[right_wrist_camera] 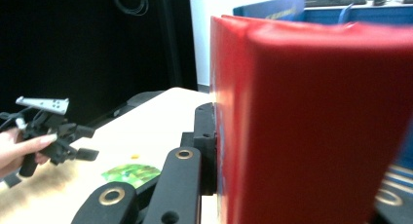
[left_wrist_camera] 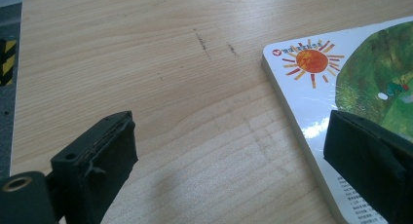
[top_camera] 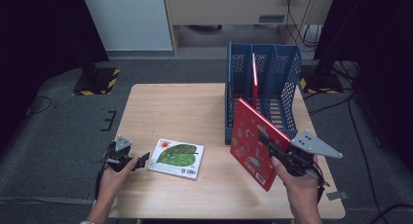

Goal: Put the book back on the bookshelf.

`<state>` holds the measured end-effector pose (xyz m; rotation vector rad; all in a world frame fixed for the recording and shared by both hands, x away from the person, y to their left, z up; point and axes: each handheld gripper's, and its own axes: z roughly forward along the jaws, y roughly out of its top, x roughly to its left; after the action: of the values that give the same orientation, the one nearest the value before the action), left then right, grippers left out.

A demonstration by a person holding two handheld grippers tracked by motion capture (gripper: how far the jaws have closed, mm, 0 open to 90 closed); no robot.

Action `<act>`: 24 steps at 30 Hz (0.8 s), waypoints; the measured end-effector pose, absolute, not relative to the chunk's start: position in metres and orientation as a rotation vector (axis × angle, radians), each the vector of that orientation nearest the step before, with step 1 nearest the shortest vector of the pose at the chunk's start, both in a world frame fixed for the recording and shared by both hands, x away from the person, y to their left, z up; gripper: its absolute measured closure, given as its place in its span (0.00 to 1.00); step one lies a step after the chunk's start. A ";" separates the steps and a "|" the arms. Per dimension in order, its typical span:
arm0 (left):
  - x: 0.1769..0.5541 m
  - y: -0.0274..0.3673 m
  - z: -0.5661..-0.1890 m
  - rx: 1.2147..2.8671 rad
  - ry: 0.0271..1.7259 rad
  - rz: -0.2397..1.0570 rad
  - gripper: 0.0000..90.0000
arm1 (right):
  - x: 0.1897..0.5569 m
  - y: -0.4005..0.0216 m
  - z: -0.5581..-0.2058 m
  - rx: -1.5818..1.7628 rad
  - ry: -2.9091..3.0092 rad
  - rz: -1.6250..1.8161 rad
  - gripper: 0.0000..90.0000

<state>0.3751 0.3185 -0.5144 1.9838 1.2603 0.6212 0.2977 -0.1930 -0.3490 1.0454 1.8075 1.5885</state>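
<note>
**Red book held on edge beside the blue rack**

Here the right gripper [top_camera: 269, 145] has its jaws clamped tight on the red book [top_camera: 254, 142], one black jaw flat against the illustrated cover (the right gripper view shows that jaw pressed to the cover, with the thick red edge looming close and blurred). The book is lifted clear of the table [top_camera: 180, 107] and stands on edge, tilted; its long axis runs from the upper corner near the rack down toward the person's side of the table, and the printed cover faces left across the table.

Just beyond its top corner stands the blue file rack [top_camera: 265, 87], an upright mesh holder with several slots. One slot already holds a thin red book [top_camera: 254, 80] standing upright; the other slots look bare.

At the far side the left gripper [top_camera: 137, 161] rests low over the table, jaws wide apart and gripping nothing. The green-and-white book [top_camera: 176, 158] lies flat just beside it, and in the left gripper view one jaw overlaps its near corner, by the printed sun [left_wrist_camera: 311, 61].
</note>
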 end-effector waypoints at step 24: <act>0.375 0.317 -0.515 1.996 1.250 0.618 0.05 | 0.338 -0.227 -0.292 1.138 1.641 1.476 0.89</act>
<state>0.3754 0.3166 -0.5149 1.9957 1.2504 0.6180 0.3382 -0.2267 -0.2921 1.1383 1.6406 1.4760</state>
